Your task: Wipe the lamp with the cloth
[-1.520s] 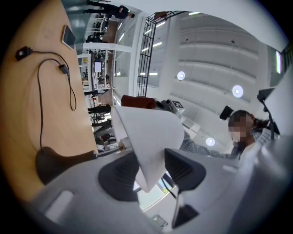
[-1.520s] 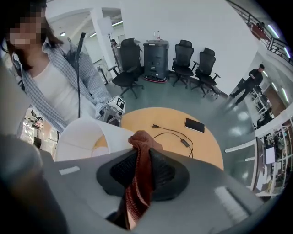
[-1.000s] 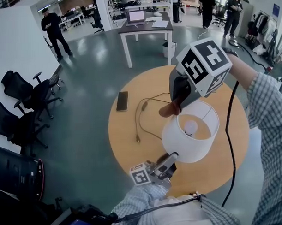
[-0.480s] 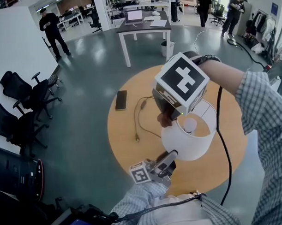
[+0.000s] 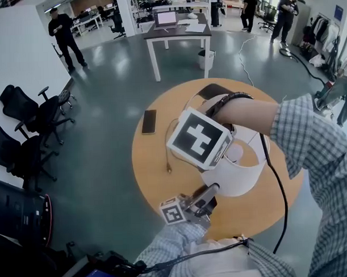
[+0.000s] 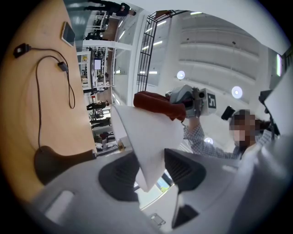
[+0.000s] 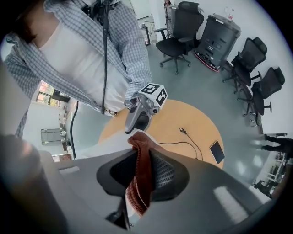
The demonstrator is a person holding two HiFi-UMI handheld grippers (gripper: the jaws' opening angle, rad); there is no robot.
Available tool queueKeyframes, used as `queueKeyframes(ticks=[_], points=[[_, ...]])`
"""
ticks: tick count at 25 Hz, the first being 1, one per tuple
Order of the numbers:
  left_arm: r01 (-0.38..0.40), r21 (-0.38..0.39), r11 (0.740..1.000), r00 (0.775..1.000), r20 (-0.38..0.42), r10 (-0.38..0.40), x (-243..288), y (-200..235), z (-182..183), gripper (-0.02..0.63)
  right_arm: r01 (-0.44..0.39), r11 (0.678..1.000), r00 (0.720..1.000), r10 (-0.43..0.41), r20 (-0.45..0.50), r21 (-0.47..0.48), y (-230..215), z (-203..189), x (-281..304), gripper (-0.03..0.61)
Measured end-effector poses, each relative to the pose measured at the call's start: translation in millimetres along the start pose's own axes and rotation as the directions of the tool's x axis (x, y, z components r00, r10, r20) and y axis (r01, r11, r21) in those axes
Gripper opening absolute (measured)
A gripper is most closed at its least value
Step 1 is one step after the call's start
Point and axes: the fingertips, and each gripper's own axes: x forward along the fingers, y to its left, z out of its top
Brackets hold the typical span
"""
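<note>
- Now your left gripper [image 5: 209, 194] steadies the lamp [image 5: 243, 175] on the round tabletop [image 5: 155, 181], jaws clamped on the shade's near wall, likely so it cannot slide.
- Your right gripper [image 7: 141, 170], jaws pinched on the red cloth [image 7: 137, 194], points down at the shade's rim, ready to wipe.
- Since a second ago, that gripper has dropped from above the shade to its rim; the left has not moved.

Phone [image 5: 150, 123] left of lamp [image 5: 243, 178] on table [image 5: 147, 164]
</note>
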Motion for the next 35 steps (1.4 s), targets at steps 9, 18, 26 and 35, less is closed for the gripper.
queueKeyframes(ticks=[9, 18, 26, 35], points=[[0.012, -0.015, 1.000, 1.000, -0.014, -0.012, 0, -1, 1, 0.167, 0.177, 0.984, 0.972, -0.170, 0.160, -0.027, 33, 42, -22, 0.067], [0.020, -0.027, 0.999, 0.999, -0.031, -0.021, 0, 0, 2, 0.166, 0.412, 0.909, 0.895, -0.416, 0.161, 0.055, 62, 54, -14, 0.067], [0.028, -0.039, 0.999, 0.998, -0.046, -0.030, 0, -1, 2, 0.163, 0.644, 0.760, 0.763, -0.647, 0.009, 0.084, 77, 52, -3, 0.067], [0.025, -0.087, 0.996, 0.999, -0.038, -0.028, -6, -1, 4, 0.161, 0.662, 0.673, 0.719, -0.695, -0.025, 0.329, 123, 51, 28, 0.067]])
